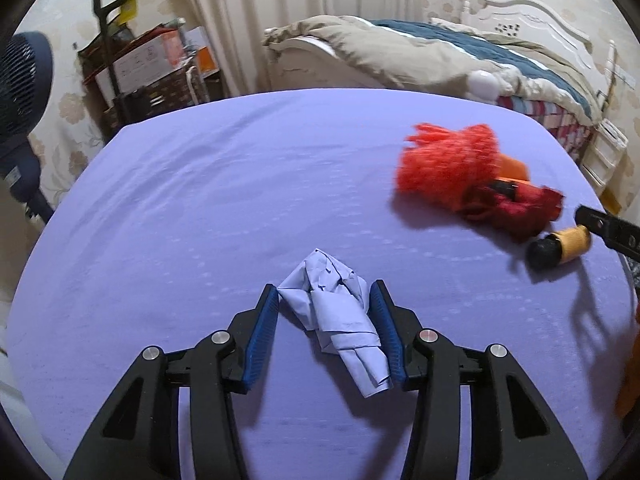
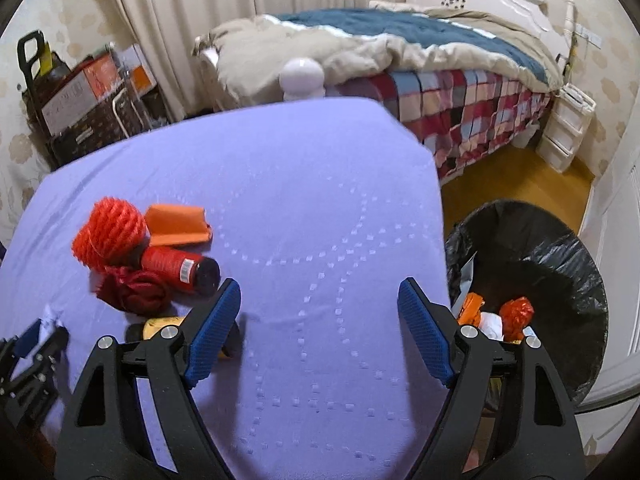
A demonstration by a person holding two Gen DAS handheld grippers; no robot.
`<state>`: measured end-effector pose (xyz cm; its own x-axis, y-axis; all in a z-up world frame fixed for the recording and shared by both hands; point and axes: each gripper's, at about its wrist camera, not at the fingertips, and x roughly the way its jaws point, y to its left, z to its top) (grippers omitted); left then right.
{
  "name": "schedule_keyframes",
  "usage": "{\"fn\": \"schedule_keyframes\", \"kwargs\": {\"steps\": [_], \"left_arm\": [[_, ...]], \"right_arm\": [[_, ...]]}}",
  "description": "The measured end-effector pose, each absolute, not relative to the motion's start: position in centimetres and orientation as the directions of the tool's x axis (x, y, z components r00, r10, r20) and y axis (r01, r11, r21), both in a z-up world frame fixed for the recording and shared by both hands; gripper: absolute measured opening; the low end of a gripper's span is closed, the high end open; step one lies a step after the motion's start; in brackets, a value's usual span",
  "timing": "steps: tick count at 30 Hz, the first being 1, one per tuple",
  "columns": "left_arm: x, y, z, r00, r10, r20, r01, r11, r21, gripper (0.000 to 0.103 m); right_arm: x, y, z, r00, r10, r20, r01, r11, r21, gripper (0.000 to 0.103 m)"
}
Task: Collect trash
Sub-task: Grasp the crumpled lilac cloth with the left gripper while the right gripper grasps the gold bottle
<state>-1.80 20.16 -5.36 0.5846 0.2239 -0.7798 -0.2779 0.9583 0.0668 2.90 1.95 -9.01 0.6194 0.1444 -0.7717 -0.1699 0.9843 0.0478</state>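
On the left, the left gripper (image 1: 324, 304) is seen with its jaws spread to either side of a crumpled pale-blue paper (image 1: 340, 320) that lies on the lilac tablecloth (image 1: 200, 200). The paper is bracketed by the blue pads (image 1: 266, 332), which stand just beside its flanks; whether they already press on it cannot be told. Its long axis runs roughly along the fingers, tilting slightly toward the right pad nearer the camera, so a plain closing of the jaws is judged to be enough to take it. This paper is far nearer the left hand than the right.

Further right on the cloth a cluster is found — a red mesh ball (image 2: 109, 232), an orange sponge-like piece (image 2: 178, 226), a red can on its side (image 2: 180, 270), a dark red crumpled wrapper (image 2: 134, 290) and a small yellow bottle with a black cap (image 1: 560, 246). The bottle is partly hidden in the right wrist view behind that gripper's left finger.

The right gripper (image 2: 320, 300) is held over bare cloth with its fingers wide apart and nothing between them. Beyond the table's right edge a bin lined with a black bag (image 2: 560, 248) stands on the floor, with orange and white scraps already in it — well apart from the paper, so a carry across the table is judged to be needed.
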Motion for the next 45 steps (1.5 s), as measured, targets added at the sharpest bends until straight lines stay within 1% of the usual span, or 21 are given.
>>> {"fn": "schedule_keyframes", "kwargs": {"steps": [7,14,19,26,29,31,36,45], "left_arm": [[-2.4,22.6,-5.4,0.578,0.241,-0.78,-0.327,0.944,0.05,0.048],[-2.6,22.9,-5.4,0.581,0.238,-0.778,-0.333,0.942,0.039,0.048],[-2.7,23.1,-5.4,0.58,0.241,-0.778,-0.337,0.941,0.04,0.048],[-2.9,23.2,-5.4,0.581,0.241,-0.778,-0.339,0.94,0.038,0.048],[-3.2,23.4,-5.4,0.581,0.242,-0.777,-0.341,0.939,0.038,0.048],[-3.4,23.7,-5.5,0.58,0.245,-0.777,-0.344,0.938,0.039,0.048],[-3.9,24.5,-5.4,0.577,0.253,-0.776,-0.357,0.933,0.039,0.048],[-4.4,25.7,-5.3,0.573,0.265,-0.775,-0.377,0.925,0.038,0.048]], "right_arm": [[0.4,2.8,-9.5,0.596,0.169,-0.785,-0.228,0.973,0.036,0.081],[-2.6,5.1,-9.8,0.591,0.168,-0.789,-0.31,0.95,-0.03,0.081],[-3.1,5.3,-9.8,0.587,0.177,-0.79,-0.323,0.946,-0.027,0.081],[-1.9,4.6,-9.4,0.606,0.178,-0.775,-0.266,0.964,0.013,0.081],[-1.4,5.3,-9.5,0.595,0.186,-0.782,-0.29,0.957,0.007,0.081],[-1.6,6.0,-9.8,0.585,0.179,-0.791,-0.321,0.947,-0.023,0.081],[-2.9,6.9,-9.7,0.599,0.174,-0.782,-0.363,0.929,-0.071,0.081],[-4.2,7.1,-8.2,0.619,0.222,-0.753,-0.375,0.926,-0.035,0.081]]}}
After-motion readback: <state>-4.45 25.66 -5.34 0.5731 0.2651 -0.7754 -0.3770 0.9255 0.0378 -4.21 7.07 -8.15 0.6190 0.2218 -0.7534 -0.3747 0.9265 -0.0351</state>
